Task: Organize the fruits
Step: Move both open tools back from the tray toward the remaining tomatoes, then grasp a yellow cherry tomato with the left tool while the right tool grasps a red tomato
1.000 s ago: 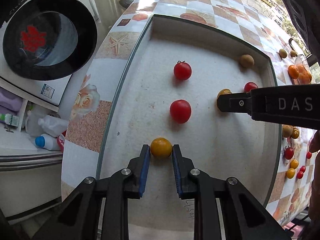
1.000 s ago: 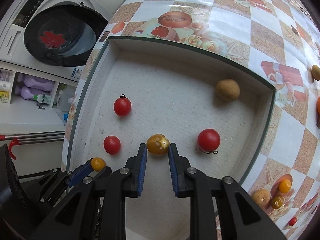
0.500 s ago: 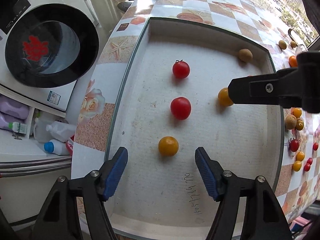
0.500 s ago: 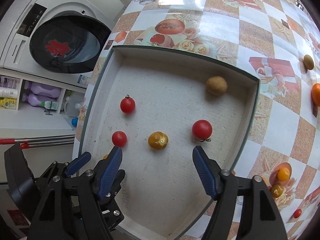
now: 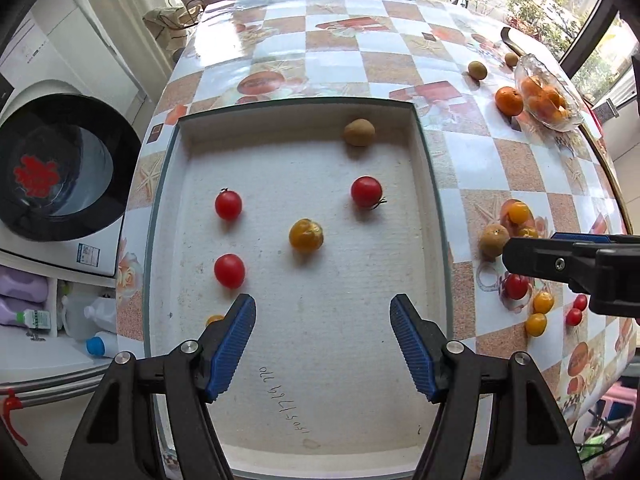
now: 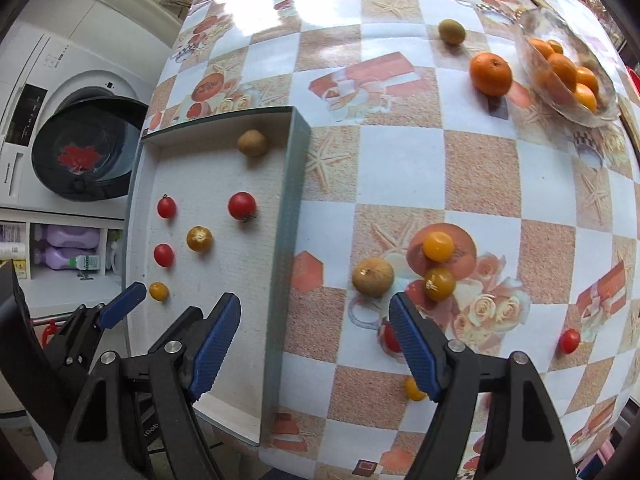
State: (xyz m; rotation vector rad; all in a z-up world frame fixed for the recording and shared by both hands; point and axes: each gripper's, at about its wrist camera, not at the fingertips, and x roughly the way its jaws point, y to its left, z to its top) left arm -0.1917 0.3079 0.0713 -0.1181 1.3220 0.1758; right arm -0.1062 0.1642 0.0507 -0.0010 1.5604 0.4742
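Right gripper has swung off the tray, both grippers spread; only its view shows a hidden tomato.

Both views were brightly lit by daylight from the windows beyond the table. Glare washed out the glossy tablecloth's far end. Fruit cast short, soft shadows. Fisheye distortion bowed straight edges; dark vignetting filled the corners. Focus was sharp centrally, softer peripherally.
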